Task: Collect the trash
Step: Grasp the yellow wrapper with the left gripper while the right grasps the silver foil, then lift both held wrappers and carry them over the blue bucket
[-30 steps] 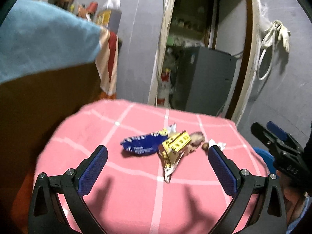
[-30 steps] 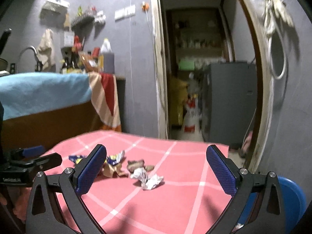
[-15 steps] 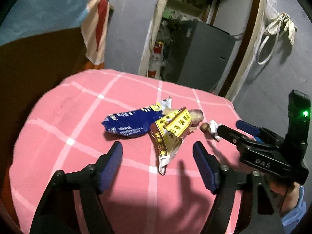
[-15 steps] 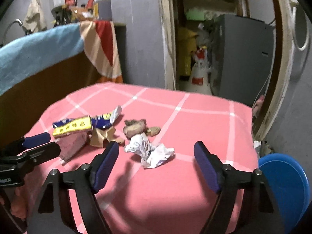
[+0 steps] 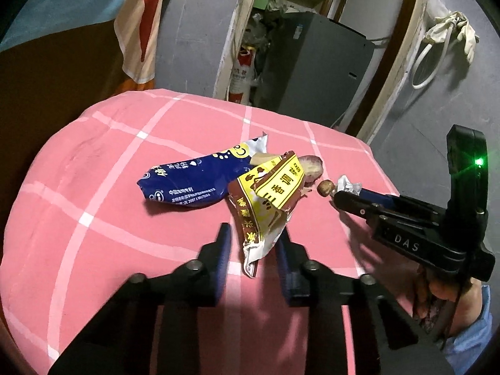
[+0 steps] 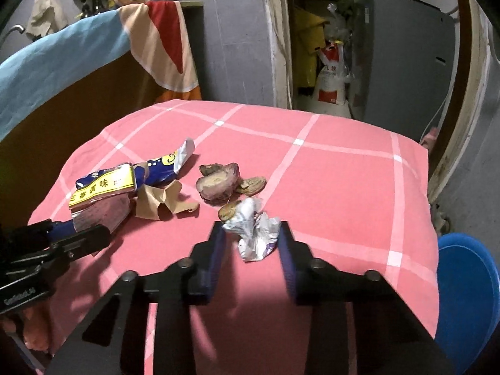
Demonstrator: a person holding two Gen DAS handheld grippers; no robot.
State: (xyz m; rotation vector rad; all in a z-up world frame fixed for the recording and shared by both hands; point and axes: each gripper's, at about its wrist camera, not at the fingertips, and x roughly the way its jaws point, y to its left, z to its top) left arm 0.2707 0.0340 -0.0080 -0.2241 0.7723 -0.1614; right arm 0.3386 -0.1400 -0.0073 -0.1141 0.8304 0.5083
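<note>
From the left wrist view, the left gripper [image 5: 253, 243] is seen with its jaws closing around the lower tail of the red-and-yellow wrapper [image 5: 268, 200], which lies on the pink checked cloth [image 5: 109, 162] just beside the blue packet [image 5: 193, 181]; the right pad appears to touch the foil, the left stands just apart. The wrapper is judged light, crinkly and slippery, best pinched at that flat tail. From the right wrist view, the right gripper [image 6: 250, 240] is seen closing on the crumpled silver wrapper [image 6: 254, 234], near the brown food scraps [image 6: 218, 184]; whether the pads press yet cannot be told. The blue bin [image 6: 465, 297] is cut off at the frame edge.
</note>
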